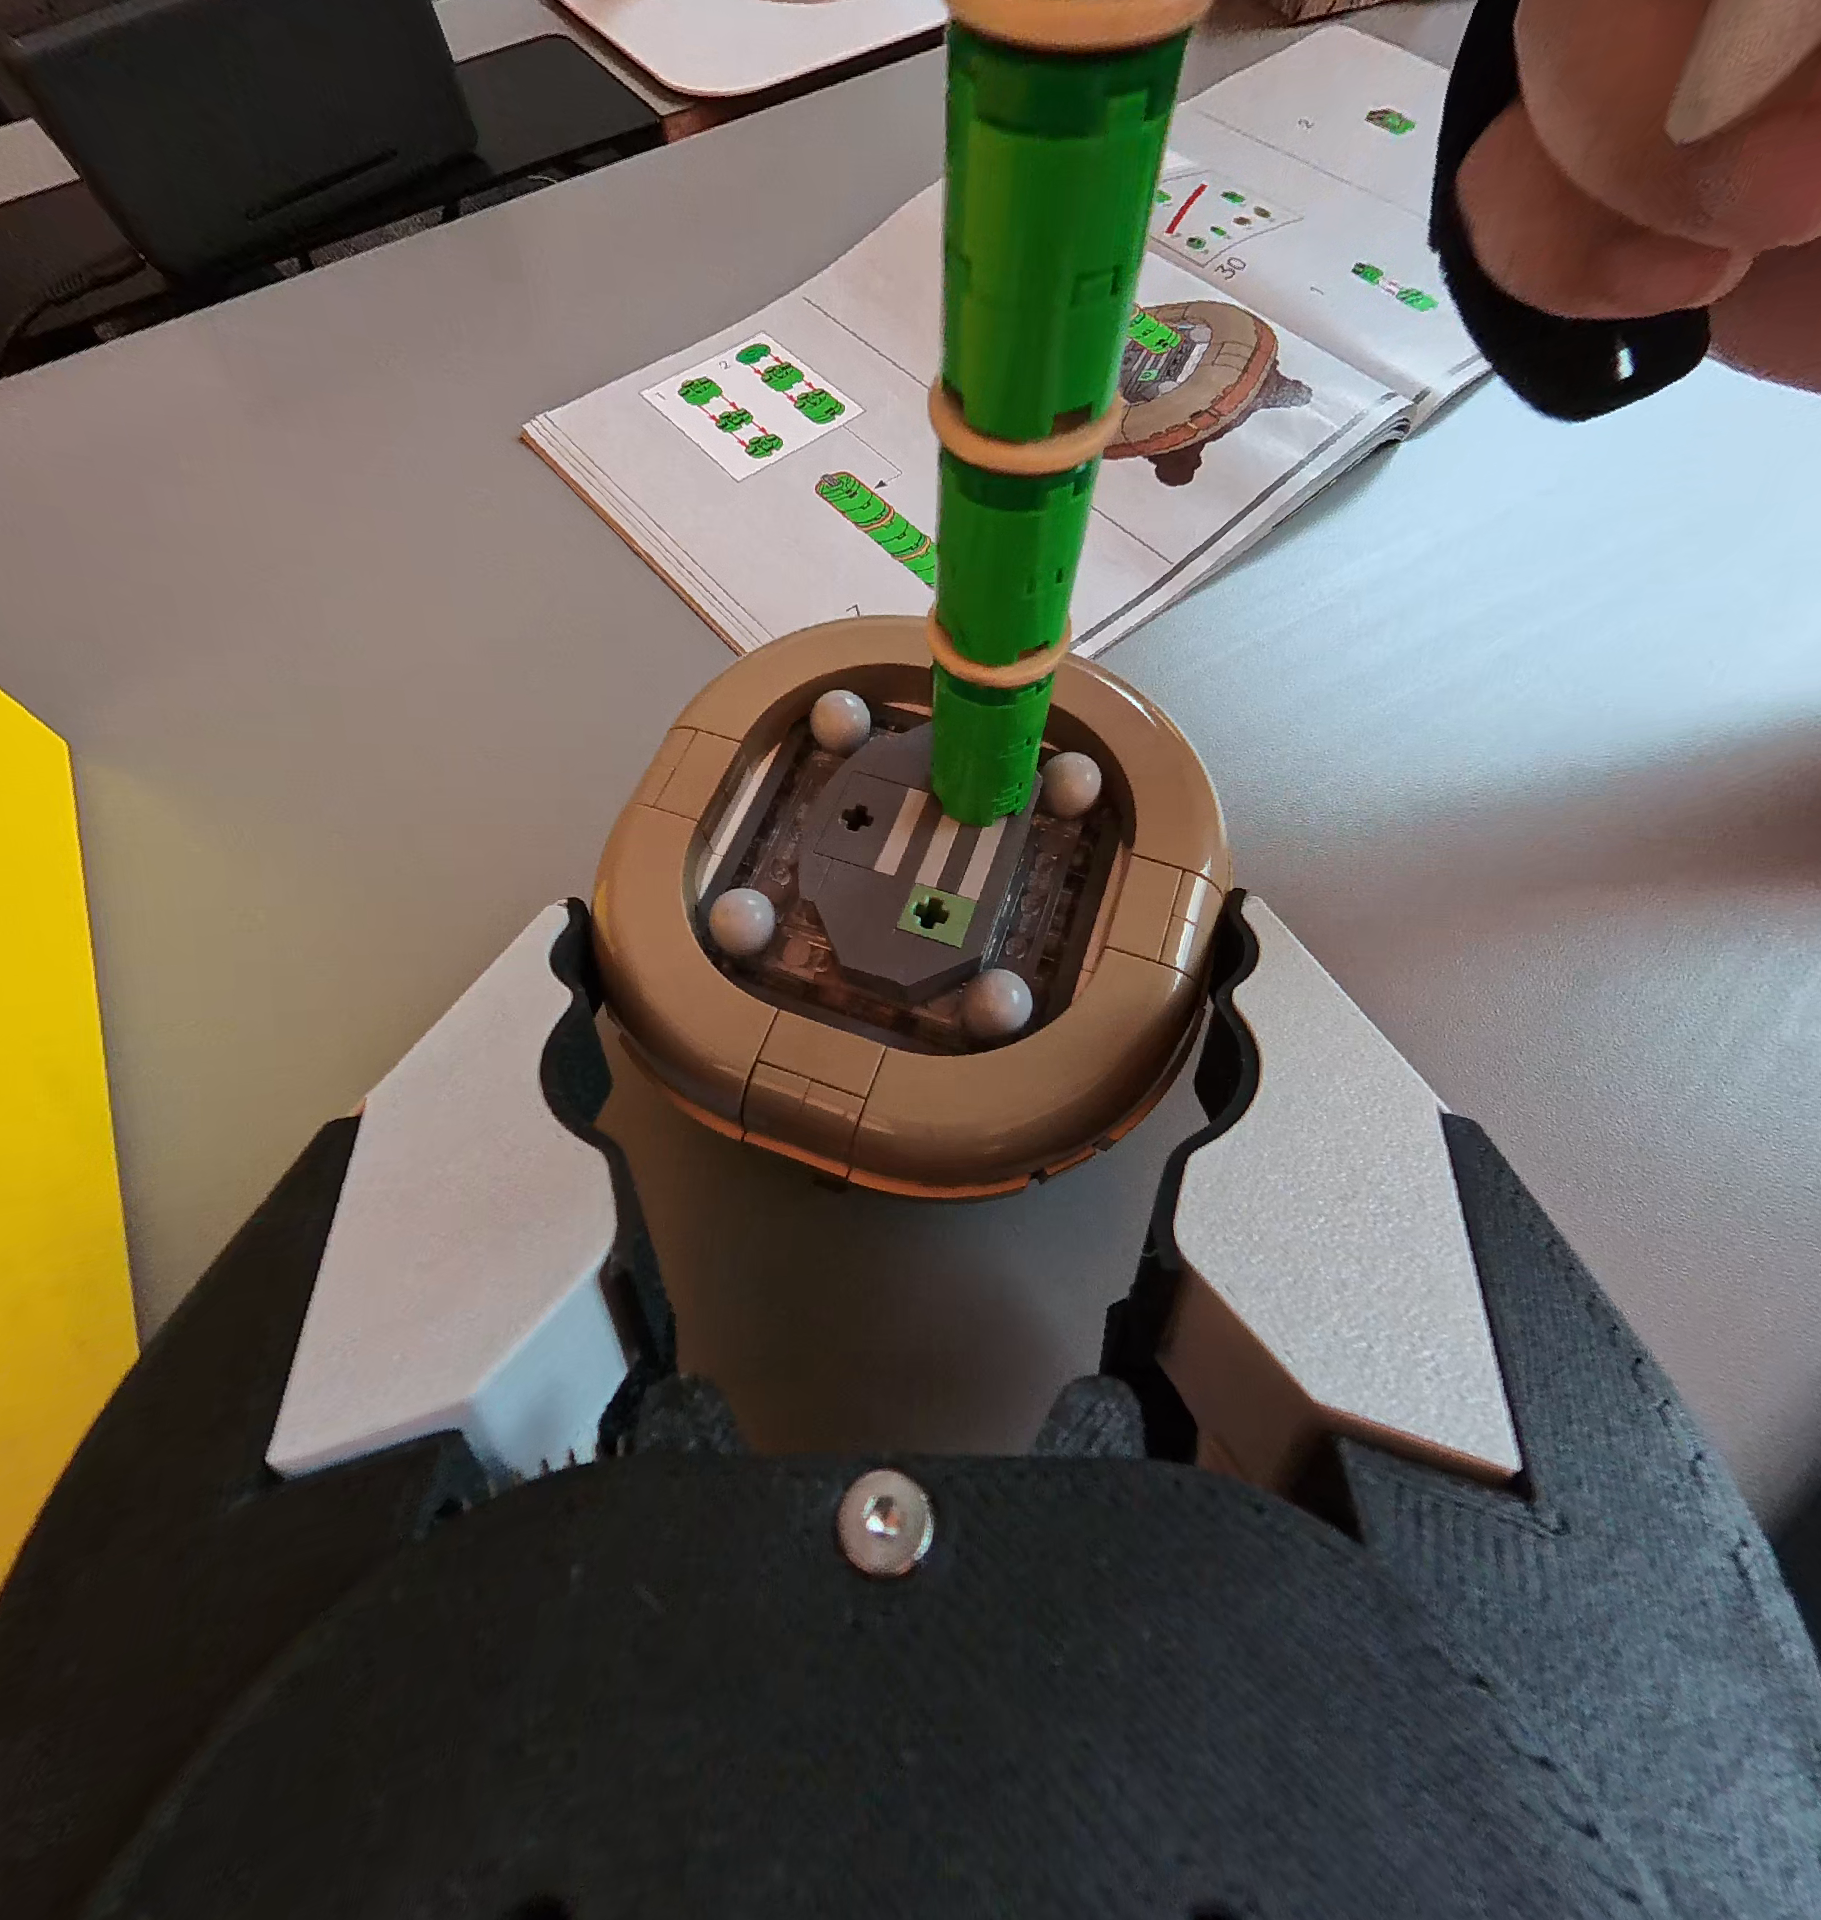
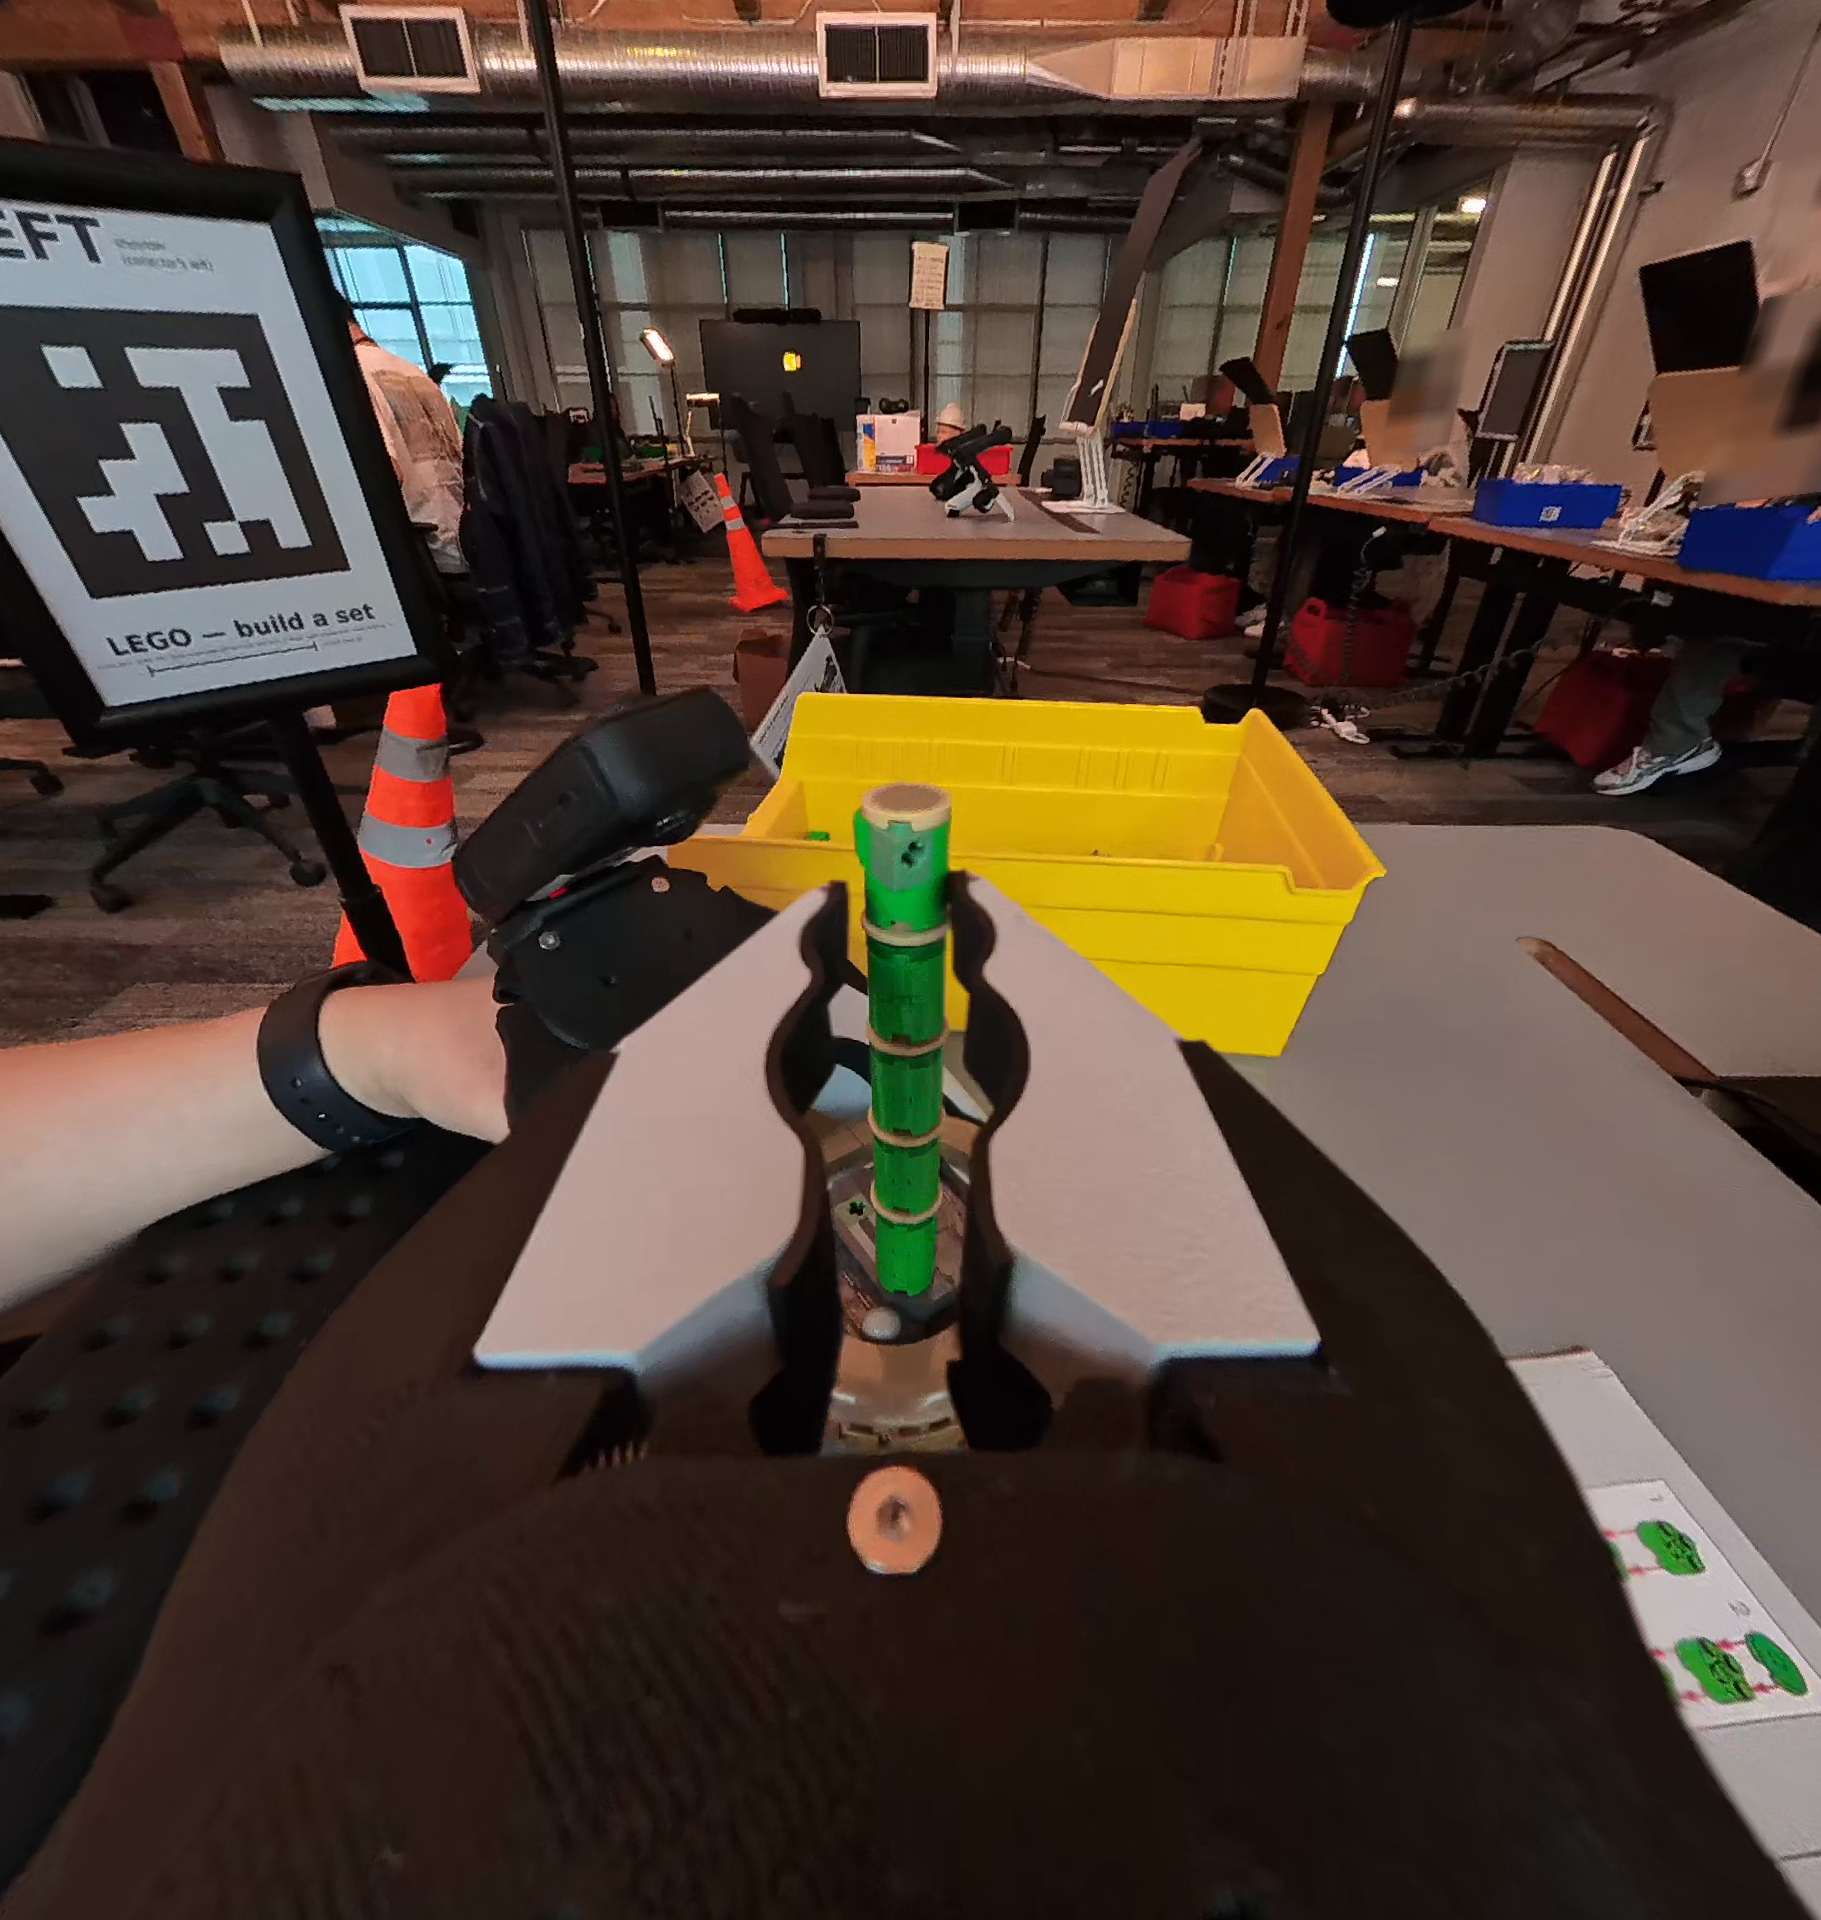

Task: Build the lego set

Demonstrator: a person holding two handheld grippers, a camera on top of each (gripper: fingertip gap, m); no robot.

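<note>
Seating the stalk point(image 1: 1031, 416) in the pot point(image 1: 911, 914).
My left tool point(image 1: 901, 966) is clamped on the pot's tan rim to brace it on the bench point(image 1: 366, 520); right tool point(image 2: 898, 914) is closed around the stalk top, keeping it upright over the far socket, beside the manual point(image 1: 1249, 416).

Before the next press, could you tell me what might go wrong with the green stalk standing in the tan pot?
1. The green stalk leans in the left wrist view; pressing it off-axis could split it at a tan ring.
2. The left gripper clamps only the tan pot rim, so the pot may slip.
3. The right gripper grips near the stalk's top, far from its foot.
</note>
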